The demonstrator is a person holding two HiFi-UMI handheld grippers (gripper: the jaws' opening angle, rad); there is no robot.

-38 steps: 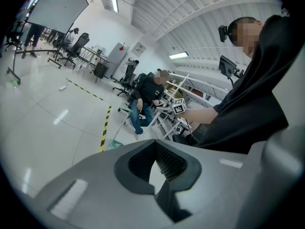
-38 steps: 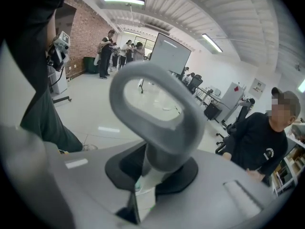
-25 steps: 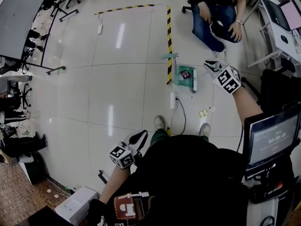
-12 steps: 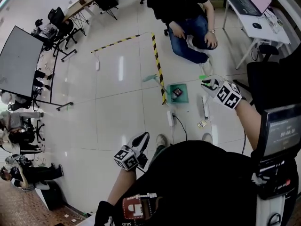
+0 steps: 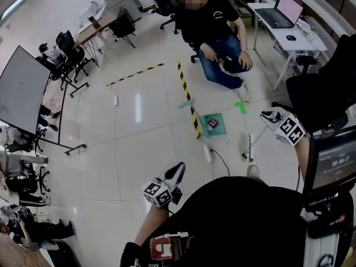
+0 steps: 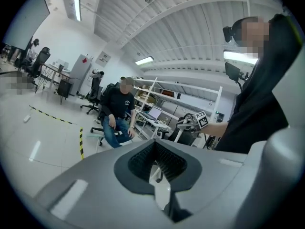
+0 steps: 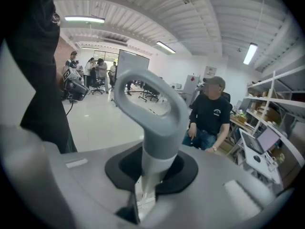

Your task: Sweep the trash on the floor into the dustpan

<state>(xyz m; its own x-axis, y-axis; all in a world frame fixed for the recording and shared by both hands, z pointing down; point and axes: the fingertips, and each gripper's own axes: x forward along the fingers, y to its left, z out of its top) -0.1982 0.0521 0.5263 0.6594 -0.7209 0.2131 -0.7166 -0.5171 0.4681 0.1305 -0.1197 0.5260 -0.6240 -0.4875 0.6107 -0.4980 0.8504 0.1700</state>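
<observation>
A green dustpan point(image 5: 213, 124) lies on the floor beside the striped tape, with a dark red scrap inside. A small yellow piece of trash point(image 5: 243, 156) lies to its right, next to the white broom point(image 5: 250, 144). My right gripper point(image 5: 268, 115) is shut on the broom's grey loop handle point(image 7: 148, 104), right of the dustpan and raised above the floor. My left gripper point(image 5: 178, 170) hangs low near my body, far from the dustpan, jaws together and holding nothing; in the left gripper view point(image 6: 155, 144) they point out across the room.
Black-and-yellow tape point(image 5: 188, 102) runs along the floor. A power strip with cable point(image 5: 207, 153) lies below the dustpan. A seated person point(image 5: 214, 32) is beyond it, a desk with laptop point(image 5: 283, 15) and a black chair point(image 5: 322, 93) at right, a timer screen point(image 5: 334, 168) close by.
The view has lifted and pulled back. My right gripper has carried the broom right and away from the dustpan. The left gripper stays low near my body.
</observation>
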